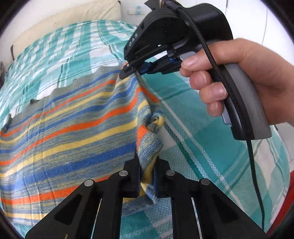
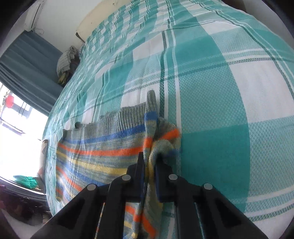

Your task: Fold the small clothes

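A small striped knit sweater [image 1: 73, 125], blue, orange, yellow and grey, lies on the teal plaid bedspread [image 1: 202, 147]. My left gripper [image 1: 147, 176] is shut on a bunched fold of its right edge. My right gripper [image 1: 131, 70], seen ahead in the left wrist view, is shut on the same edge farther up near the ribbed hem. In the right wrist view the right gripper [image 2: 149, 176] pinches the sweater [image 2: 102, 147], whose grey ribbed hem [image 2: 119, 117] lies beyond. The edge is lifted off the bed between both grippers.
The bedspread [image 2: 220, 92] stretches far ahead and to the right. A bundle of checked cloth [image 2: 66, 62] lies at the bed's far left edge by a blue curtain [image 2: 27, 60]. A cream headboard [image 1: 64, 16] is behind.
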`<state>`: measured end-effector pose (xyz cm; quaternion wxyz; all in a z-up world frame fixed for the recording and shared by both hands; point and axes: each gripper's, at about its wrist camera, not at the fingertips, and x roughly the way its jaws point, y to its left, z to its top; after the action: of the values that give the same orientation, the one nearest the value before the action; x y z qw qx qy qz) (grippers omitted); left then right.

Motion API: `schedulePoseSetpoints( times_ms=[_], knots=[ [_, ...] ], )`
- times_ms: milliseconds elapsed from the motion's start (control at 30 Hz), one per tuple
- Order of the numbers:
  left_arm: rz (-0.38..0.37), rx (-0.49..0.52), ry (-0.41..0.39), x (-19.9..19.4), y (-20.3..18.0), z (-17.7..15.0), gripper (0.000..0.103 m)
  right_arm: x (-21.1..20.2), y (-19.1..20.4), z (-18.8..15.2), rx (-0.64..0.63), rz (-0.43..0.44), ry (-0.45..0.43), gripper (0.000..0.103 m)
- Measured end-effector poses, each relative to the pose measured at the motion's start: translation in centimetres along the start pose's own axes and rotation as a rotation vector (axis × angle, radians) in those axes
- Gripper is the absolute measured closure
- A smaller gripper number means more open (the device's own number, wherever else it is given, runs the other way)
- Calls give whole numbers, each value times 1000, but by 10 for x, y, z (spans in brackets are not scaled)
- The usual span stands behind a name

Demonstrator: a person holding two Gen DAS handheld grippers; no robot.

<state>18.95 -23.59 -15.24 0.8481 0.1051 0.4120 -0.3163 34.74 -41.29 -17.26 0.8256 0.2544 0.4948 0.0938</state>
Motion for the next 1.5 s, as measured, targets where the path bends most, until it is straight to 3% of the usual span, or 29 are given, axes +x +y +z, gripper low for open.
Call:
schedulePoseSetpoints(
  times_ms=[133, 267, 467, 533, 567, 600, 633, 700, 733, 767, 867, 933, 1033, 1133, 1167, 1200, 1233, 1333, 1433, 1500],
  knots=[
    [-30, -231, -102, -60, 64, -7, 95, -16, 66, 11, -127, 26, -39, 93],
    [-4, -442, -126, -97, 143, -32, 95, 0, 153, 15, -241, 126, -17, 93],
    [91, -632, -46, -96, 225, -79, 91, 85, 267, -6, -392, 153, 65, 93],
    [122, -698, 28, -86, 246, -94, 80, 115, 288, -16, -420, 156, 96, 87],
    [112, -734, 40, -89, 254, -102, 76, 127, 293, -21, -407, 169, 111, 73],
    [79, -767, 20, -97, 260, -110, 76, 134, 295, -25, -382, 184, 120, 59],
    [64, -784, 3, -106, 262, -115, 71, 134, 293, -28, -356, 209, 114, 57],
    [113, -756, -23, -125, 261, -117, 50, 119, 285, -32, -322, 243, 64, 57],
    [141, -731, -45, -133, 259, -117, 38, 106, 278, -32, -315, 239, 37, 57],
    [152, -706, -69, -138, 256, -115, 32, 93, 271, -34, -322, 219, 12, 57],
    [156, -651, -70, -131, 257, -102, 30, 48, 254, -52, -419, 143, -55, 57],
    [213, -639, -52, -115, 262, -95, 30, 28, 248, -75, -474, 132, -61, 57],
    [313, -657, 94, -75, 283, -99, 28, 35, 238, -116, -525, 112, 10, 57],
    [295, -614, 107, -78, 289, -99, 26, 69, 211, -154, -530, -16, 137, 57],
    [300, -598, 116, -86, 290, -97, 26, 67, 205, -160, -530, -29, 128, 57],
    [299, -589, 101, -95, 293, -95, 27, 58, 203, -164, -523, -18, 105, 52],
    [274, -587, 64, -108, 295, -94, 26, 46, 200, -163, -502, 6, 86, 40],
    [131, -602, -21, -126, 313, -86, 10, 4, 185, -150, -425, 77, -46, 18],
    [31, -600, 10, -107, 331, -71, 8, -11, 158, -121, -338, 47, -115, 15],
    [33, -582, 46, -84, 336, -61, 8, -4, 135, -103, -235, 58, -112, 15]
  ],
)
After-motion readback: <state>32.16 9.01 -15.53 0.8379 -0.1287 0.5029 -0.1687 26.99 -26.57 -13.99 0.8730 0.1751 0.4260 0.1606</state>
